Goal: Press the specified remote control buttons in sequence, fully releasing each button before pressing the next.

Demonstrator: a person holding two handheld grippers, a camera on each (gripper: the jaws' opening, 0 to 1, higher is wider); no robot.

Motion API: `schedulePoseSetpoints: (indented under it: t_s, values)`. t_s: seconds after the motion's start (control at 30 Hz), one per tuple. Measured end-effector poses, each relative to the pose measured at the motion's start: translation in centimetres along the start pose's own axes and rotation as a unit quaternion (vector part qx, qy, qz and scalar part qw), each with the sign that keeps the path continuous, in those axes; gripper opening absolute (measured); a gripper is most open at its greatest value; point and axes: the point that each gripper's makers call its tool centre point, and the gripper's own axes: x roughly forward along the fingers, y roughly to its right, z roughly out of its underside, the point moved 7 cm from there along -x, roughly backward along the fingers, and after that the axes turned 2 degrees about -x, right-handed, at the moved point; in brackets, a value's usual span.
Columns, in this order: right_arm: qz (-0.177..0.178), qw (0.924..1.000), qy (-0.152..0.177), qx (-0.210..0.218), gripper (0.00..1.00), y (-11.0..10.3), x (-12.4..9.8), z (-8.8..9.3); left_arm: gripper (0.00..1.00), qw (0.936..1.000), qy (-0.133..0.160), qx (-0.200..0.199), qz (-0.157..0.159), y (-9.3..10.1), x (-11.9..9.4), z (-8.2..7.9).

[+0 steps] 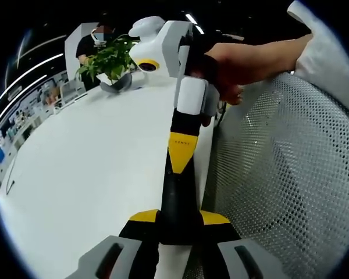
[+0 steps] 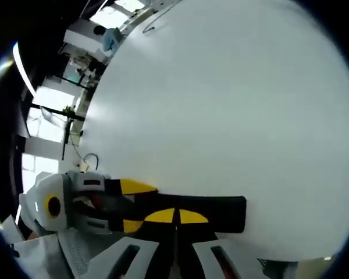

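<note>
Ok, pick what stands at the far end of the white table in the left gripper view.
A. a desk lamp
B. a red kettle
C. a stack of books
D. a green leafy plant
D: a green leafy plant sits at the far end of the white table; no books, kettle or lamp can be seen there.
</note>
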Motion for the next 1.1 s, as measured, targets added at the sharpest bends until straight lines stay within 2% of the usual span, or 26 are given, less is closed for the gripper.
schedulePoseSetpoints:
  t_s: [0.13,0.33,0.53,0.6,0.87,0.97,1.1]
  values:
    - [0.011,0.9996,-0.009,-0.027,0.00,-0.41,0.13,-0.15,0.25,1.0000,0.001,-0.001,0.000,0.01,-0.01,0.01]
    - [0.005,0.9999,-0.009,-0.007,0.00,-0.14,-0.04,-0.15,0.25,1.0000,0.002,-0.002,0.000,0.02,0.01,0.04]
    - [0.011,0.9998,-0.013,-0.014,0.00,-0.24,-0.02,0.01,0.25,1.0000,0.002,-0.002,-0.001,0.05,-0.02,0.07]
    - [0.009,0.9996,-0.025,-0.008,0.00,-0.14,-0.02,0.24,0.25,1.0000,0.002,-0.002,-0.001,0.04,-0.02,0.06]
    - [0.006,0.9997,-0.023,-0.003,0.00,-0.11,-0.04,0.17,0.25,1.0000,0.003,-0.003,0.000,-0.01,0.01,0.10]
    - [0.004,0.9993,-0.037,0.008,0.00,0.02,-0.10,0.44,0.25,1.0000,0.003,-0.003,0.000,0.00,0.02,0.10]
    - [0.003,0.9993,-0.037,0.007,0.00,0.02,-0.09,0.45,0.25,1.0000,0.004,-0.003,0.000,-0.03,0.05,0.13]
